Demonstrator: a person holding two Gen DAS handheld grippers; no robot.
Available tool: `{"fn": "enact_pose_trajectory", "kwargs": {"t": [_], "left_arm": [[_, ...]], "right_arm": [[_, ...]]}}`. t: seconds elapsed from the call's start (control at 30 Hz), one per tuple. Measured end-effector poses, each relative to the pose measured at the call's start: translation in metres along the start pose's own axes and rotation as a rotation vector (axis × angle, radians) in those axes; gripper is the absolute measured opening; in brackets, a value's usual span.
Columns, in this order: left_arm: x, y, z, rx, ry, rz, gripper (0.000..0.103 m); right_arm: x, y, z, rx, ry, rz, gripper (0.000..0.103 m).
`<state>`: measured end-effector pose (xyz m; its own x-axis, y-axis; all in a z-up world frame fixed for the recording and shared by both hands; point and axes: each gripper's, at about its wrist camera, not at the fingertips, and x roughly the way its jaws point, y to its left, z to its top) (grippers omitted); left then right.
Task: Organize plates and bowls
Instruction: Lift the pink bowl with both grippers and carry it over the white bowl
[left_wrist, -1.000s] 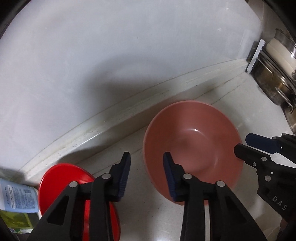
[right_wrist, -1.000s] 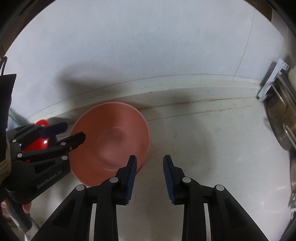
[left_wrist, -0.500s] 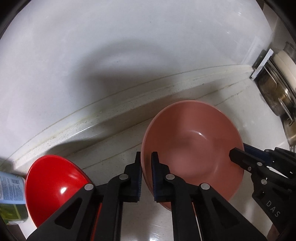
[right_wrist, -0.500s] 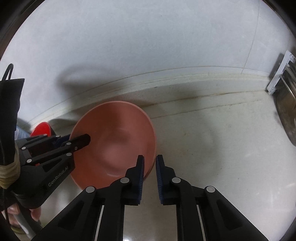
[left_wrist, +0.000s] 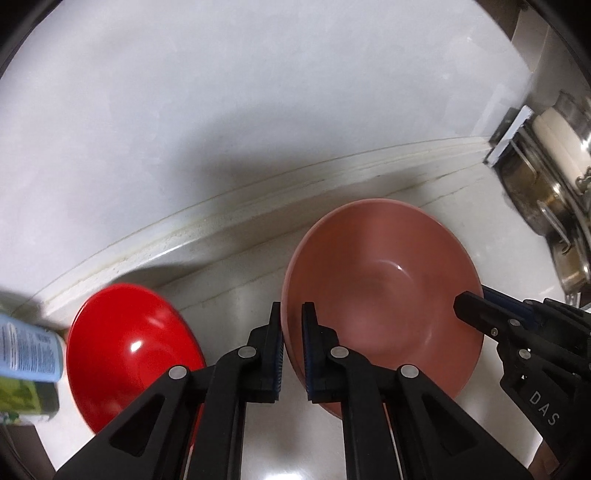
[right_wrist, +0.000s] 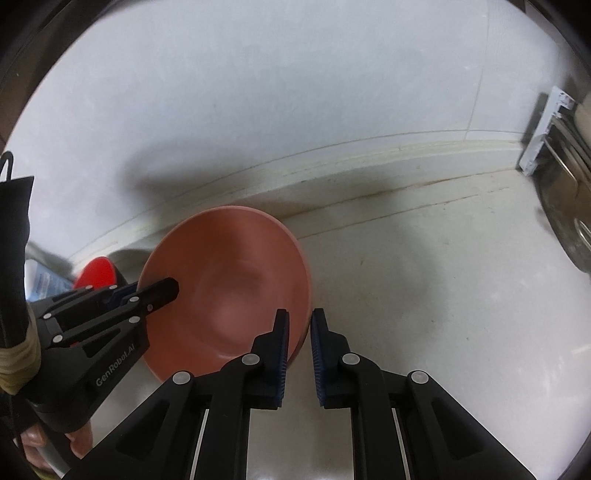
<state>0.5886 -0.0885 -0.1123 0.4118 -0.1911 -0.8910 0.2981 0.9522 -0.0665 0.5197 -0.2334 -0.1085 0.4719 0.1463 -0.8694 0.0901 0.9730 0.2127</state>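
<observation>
The pink bowl (left_wrist: 384, 280) sits on the pale tabletop (right_wrist: 424, 295), caught on opposite sides: the left tongs (left_wrist: 292, 343) are clenched on its left rim, one pad inside and one outside, and the right tongs (right_wrist: 298, 350) are clenched on its right rim in the same way. Whether the bowl's base touches the tabletop cannot be told. Left of the left tongs lies a red bowl (left_wrist: 129, 350), apart from the pink one, with a blue-labelled container (left_wrist: 26, 350) beyond it. Far right of both tongs stand steel pots (left_wrist: 546, 192) against the wall.
</observation>
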Motion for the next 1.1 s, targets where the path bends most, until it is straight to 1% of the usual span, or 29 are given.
{"fn": "enact_pose_trajectory", "kwargs": {"t": [0.2,0.33,0.37,0.47,0.77,0.9,1.1], "left_arm": [[-0.031,-0.015,-0.018,0.002,-0.03,-0.002,0.011],[-0.056,-0.024,-0.035,0.02,-0.057,0.014,0.011],[-0.062,-0.02,-0.04,0.023,-0.06,0.011,0.011],[-0.078,-0.024,-0.05,0.026,-0.068,-0.005,0.011],[-0.122,-0.049,-0.087,0.019,-0.101,-0.053,0.011],[-0.134,-0.063,-0.104,0.034,-0.104,-0.075,0.011],[-0.149,-0.081,-0.13,0.048,-0.113,-0.1,0.012]], "right_arm": [[-0.027,0.005,-0.014,0.001,-0.023,-0.003,0.014],[-0.047,0.008,-0.026,-0.01,-0.053,-0.011,0.014],[-0.055,0.009,-0.032,-0.013,-0.063,-0.014,0.014],[-0.074,0.009,-0.043,-0.02,-0.091,-0.026,0.014],[-0.126,0.002,-0.081,-0.024,-0.143,-0.04,0.014],[-0.147,0.0,-0.096,-0.021,-0.161,-0.045,0.014],[-0.175,-0.007,-0.128,-0.017,-0.206,-0.08,0.014]]}}
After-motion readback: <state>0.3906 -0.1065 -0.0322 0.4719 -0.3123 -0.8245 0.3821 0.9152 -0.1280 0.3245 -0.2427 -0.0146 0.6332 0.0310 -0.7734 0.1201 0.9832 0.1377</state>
